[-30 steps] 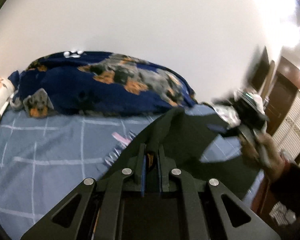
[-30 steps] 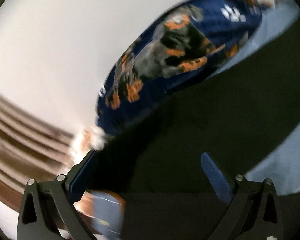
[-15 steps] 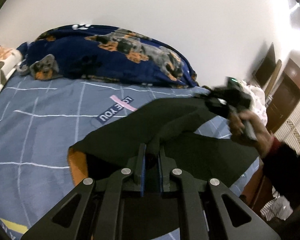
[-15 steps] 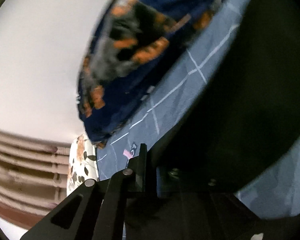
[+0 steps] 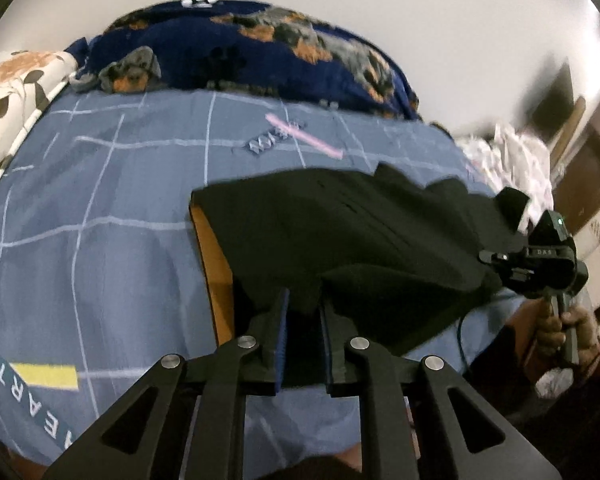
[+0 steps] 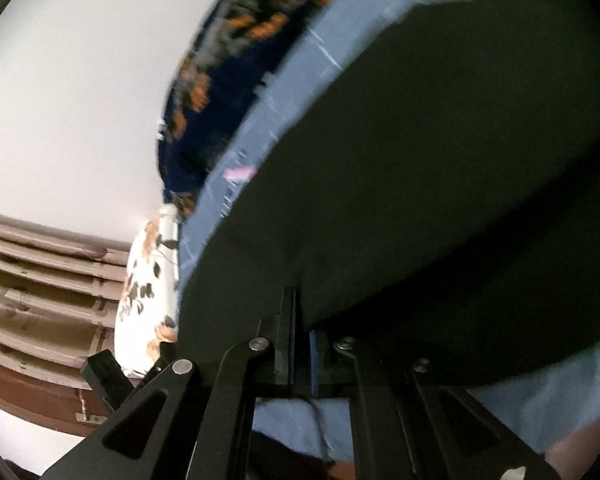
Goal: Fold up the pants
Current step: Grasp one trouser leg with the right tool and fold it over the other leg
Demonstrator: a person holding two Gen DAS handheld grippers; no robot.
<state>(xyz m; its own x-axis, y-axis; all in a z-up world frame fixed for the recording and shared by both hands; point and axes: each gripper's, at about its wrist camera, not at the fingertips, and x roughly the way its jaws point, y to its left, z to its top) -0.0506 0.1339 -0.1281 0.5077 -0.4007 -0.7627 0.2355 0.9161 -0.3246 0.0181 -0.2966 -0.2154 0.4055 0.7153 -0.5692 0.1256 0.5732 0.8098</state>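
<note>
Black pants [image 5: 340, 220] lie folded on the blue checked sheet [image 5: 100, 200], an orange lining [image 5: 216, 264] showing along their left edge. My left gripper [image 5: 303, 300] pinches the near fold of the cloth, and its jaws are starting to open with the fabric still between the pads. The right gripper [image 5: 488, 258], held by a hand [image 5: 560, 328], grips the pants' right end. In the right wrist view my right gripper [image 6: 302, 314] is shut on the black fabric [image 6: 420, 160], which fills most of that picture.
A navy dog-print blanket [image 5: 260, 48] is heaped along the far side of the bed by the white wall. A floral pillow [image 5: 16, 76] sits at the left. White laundry [image 5: 508, 160] and dark wooden furniture [image 5: 588, 168] stand off the right side.
The right gripper went from wide open to shut on the cloth. Both hands came down, and the pants went from hanging in the air to lying spread on the sheet.
</note>
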